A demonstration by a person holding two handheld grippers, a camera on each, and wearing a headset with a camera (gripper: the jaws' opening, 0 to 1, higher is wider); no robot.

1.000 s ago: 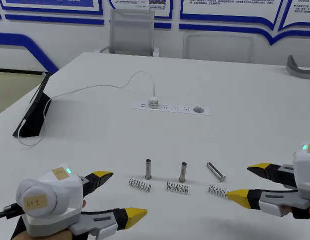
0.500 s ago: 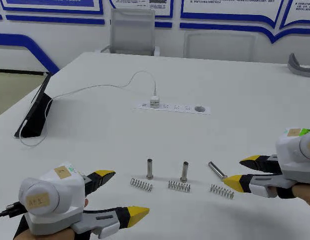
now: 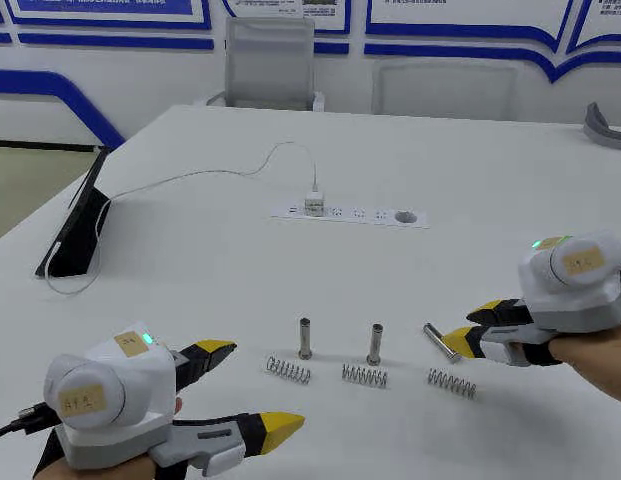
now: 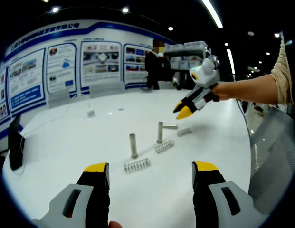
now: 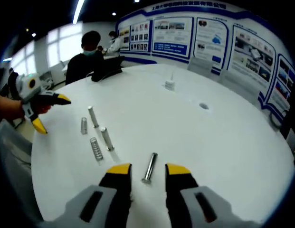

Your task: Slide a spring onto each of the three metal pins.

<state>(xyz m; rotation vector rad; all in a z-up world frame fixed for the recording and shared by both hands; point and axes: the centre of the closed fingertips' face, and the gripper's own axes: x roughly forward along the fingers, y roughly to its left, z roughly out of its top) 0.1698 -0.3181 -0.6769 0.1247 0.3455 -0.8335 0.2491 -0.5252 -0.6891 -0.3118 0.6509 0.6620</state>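
Nearest the person, and well to the left of the short silver metal pin lying on its side, the left gripper hovers over the white bench. Its black, yellow-tipped jaws are spread wide with nothing between them. Just nearer than the lying pin runs a row of three small steel coil springs, all flat on the bench: the right spring directly in front of it, the middle spring to its left, the left spring further left. Level with the lying pin and to its left stand two upright pins of the same metal, the middle pin and the left pin, each just behind its own spring. That makes three pins, none carrying a spring. The right gripper is at the lying pin: its jaws are parted and straddle the pin's near, flanged end with bench showing on either side, so nothing is pinched. I cannot tell whether a tip touches the pin. The pin's long axis runs away from this gripper, roughly along its jaws, so the likely move is to close on that end and raise the pin; the left gripper is much the farther. Beyond the lying pin a white socket strip is let into the bench, and far to the left leans a dark tablet.
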